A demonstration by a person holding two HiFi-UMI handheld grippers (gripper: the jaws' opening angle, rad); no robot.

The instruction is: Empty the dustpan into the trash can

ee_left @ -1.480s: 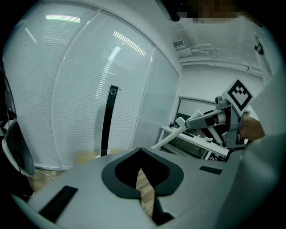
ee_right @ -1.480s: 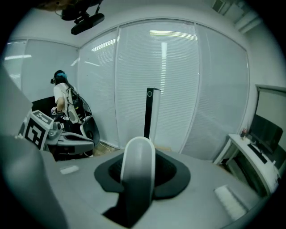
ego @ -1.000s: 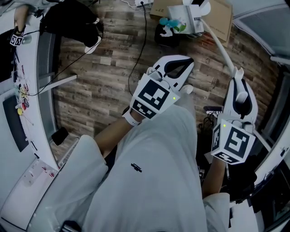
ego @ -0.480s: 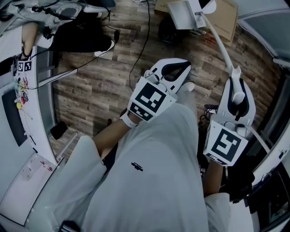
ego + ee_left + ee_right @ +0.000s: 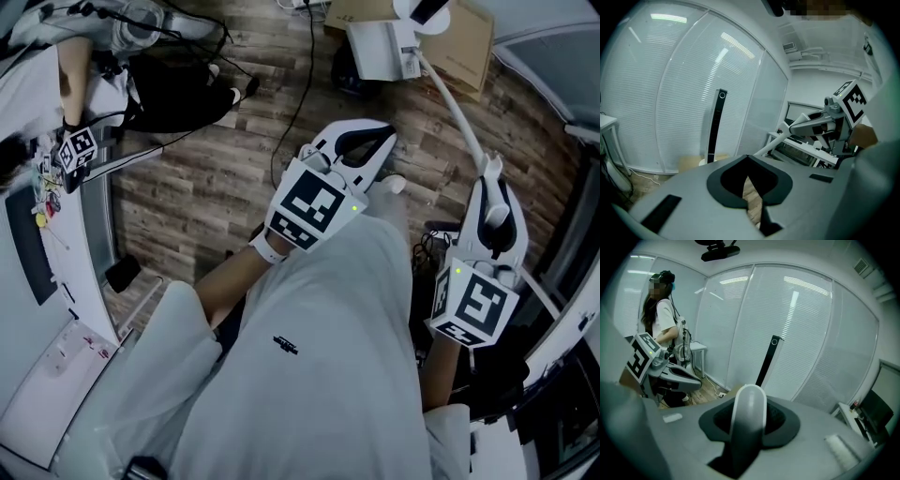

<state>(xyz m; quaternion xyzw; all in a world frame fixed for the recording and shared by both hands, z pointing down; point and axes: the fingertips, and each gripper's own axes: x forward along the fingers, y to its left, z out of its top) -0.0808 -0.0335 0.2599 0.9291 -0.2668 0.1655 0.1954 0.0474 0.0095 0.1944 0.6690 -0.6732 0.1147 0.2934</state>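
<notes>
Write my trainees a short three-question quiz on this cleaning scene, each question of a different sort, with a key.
1. True or false: the right gripper grips the white dustpan handle.
2. The floor looks like: A) wood planks, B) carpet, C) bare concrete.
3. Fill in: the gripper holding nothing is the ____ one.
Key: 1 true; 2 A; 3 left, the left gripper.
</notes>
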